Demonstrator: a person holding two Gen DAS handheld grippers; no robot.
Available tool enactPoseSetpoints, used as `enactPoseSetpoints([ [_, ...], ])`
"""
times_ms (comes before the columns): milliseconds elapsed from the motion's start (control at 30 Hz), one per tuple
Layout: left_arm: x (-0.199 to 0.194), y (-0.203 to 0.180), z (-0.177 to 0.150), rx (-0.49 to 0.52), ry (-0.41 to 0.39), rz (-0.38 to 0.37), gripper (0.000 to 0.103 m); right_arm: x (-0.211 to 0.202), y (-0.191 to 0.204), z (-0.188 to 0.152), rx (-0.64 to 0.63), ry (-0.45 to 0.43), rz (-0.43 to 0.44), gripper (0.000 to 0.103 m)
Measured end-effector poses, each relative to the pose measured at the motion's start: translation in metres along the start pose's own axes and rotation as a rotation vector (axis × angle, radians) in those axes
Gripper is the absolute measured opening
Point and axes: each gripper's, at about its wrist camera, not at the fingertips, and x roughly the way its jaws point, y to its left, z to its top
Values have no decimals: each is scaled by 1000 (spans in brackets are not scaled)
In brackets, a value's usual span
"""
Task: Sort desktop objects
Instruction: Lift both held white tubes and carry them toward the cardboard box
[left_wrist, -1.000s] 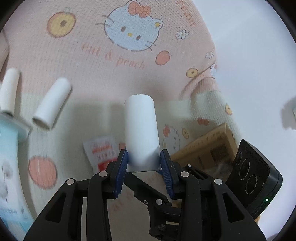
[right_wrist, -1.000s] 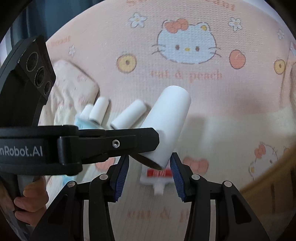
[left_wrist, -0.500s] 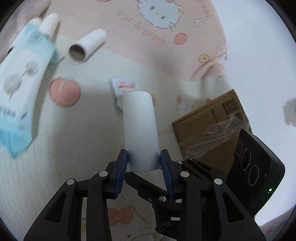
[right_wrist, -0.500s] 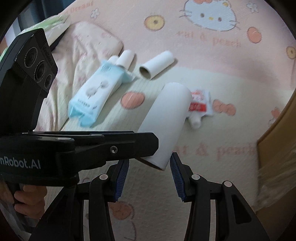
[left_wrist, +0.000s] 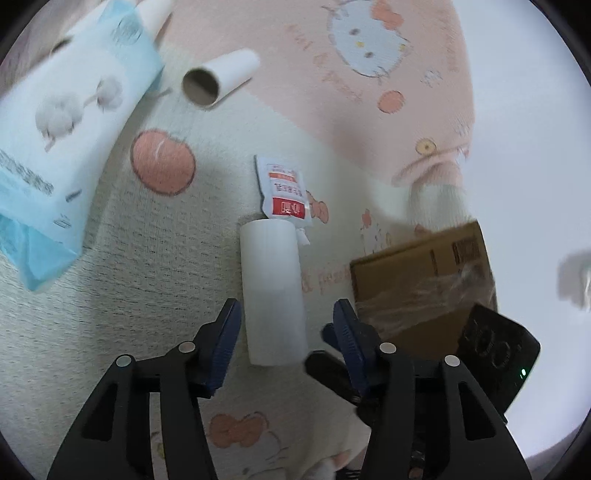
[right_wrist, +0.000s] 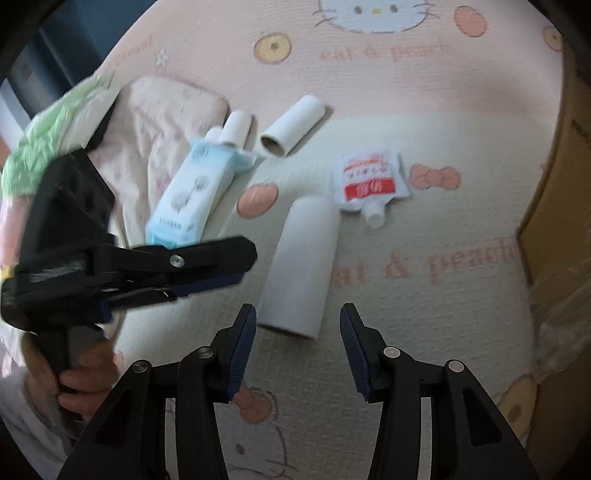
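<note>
A white paper tube (left_wrist: 273, 291) lies flat on the Hello Kitty cloth, between the open jaws of my left gripper (left_wrist: 284, 332), which no longer touch it. It shows in the right wrist view too (right_wrist: 301, 266), just ahead of my open, empty right gripper (right_wrist: 297, 343). The left gripper (right_wrist: 207, 269) reaches in there from the left. A red-and-white spout pouch (left_wrist: 284, 195) (right_wrist: 369, 184) lies just past the tube. A second tube (left_wrist: 221, 79) (right_wrist: 291, 125) and a light-blue tissue pack (left_wrist: 55, 136) (right_wrist: 192, 199) lie further left.
A cardboard box (left_wrist: 424, 288) wrapped in clear film stands to the right, its edge also in the right wrist view (right_wrist: 554, 221). A third small tube (right_wrist: 236, 127) rests by the tissue pack. A green-and-white bag (right_wrist: 55, 136) lies at far left.
My left gripper lowered the white tube onto the cloth beside the pouch and opened, letting it go. Both grippers have come closer to the cloth.
</note>
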Motion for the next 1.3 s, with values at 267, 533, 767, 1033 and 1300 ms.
enactPoseSetpoints([
  [267,13,0,14,-24,-28,32,56,10,1,17,62,20,13,50],
  [533,29,19,20,-161,12,-25,50,32,-9,27,101,63,36,50],
  [767,36,22,23,-167,46,-41,42,43,-17,30,120,87,104,49],
  [1033,24,6,18,-68,7,-43,42,33,2,28,22,52,43,49],
  [1300,-4,-58,20,171,-75,-43,42,-15,23,33,-52,-68,-23,49],
])
